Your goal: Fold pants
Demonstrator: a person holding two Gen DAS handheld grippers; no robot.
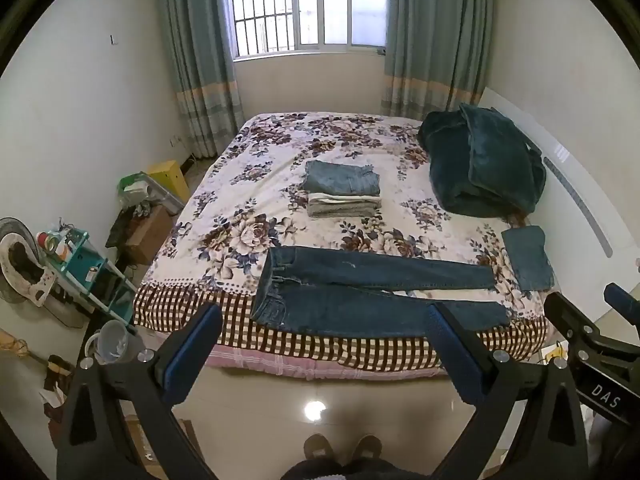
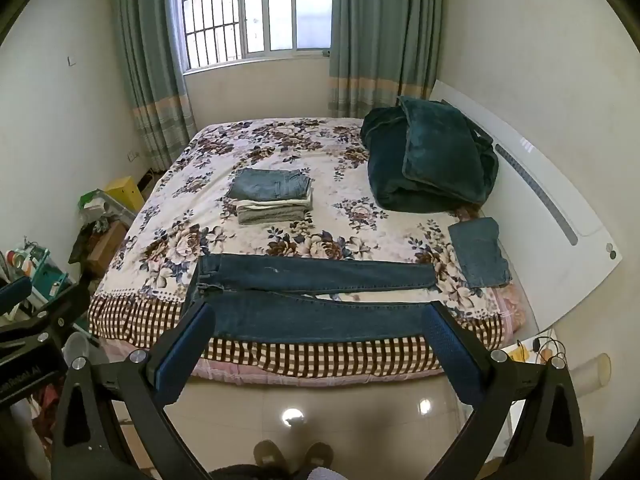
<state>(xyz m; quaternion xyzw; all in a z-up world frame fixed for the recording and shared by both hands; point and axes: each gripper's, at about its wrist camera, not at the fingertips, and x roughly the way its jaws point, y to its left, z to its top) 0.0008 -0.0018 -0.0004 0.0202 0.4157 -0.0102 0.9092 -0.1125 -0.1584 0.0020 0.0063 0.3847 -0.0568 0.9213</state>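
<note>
A pair of dark blue jeans (image 1: 376, 292) is lying spread flat across the near edge of a bed (image 1: 280, 184) with a floral cover, the landmark for everything here. The waistband is sitting toward the bed's left side and the two legs are stretching toward its right side, slightly apart from each other. The nearer leg is running along the checked border at the bed's front edge.

The left gripper (image 1: 324, 332) is hovering in front of the bed, above the shiny tiled floor, with its two blue-padded fingers spread wide and holding nothing. The right gripper (image 2: 324, 330) is hovering in front of the bed likewise, jaws wide apart and empty, just short of the jeans.

Near the middle of the bed, a stack of folded clothes (image 1: 343, 194) is resting, with folded denim on top and pale items beneath. On the bed's right side, a smaller folded denim piece (image 1: 528, 258) is lying beside the white headboard (image 1: 580, 184). A dark teal blanket (image 1: 480, 164) is bunched at the bed's far right corner. Beyond the bed, a barred window (image 1: 308, 4) is letting in daylight between blue-green curtains (image 1: 196, 60).
</note>
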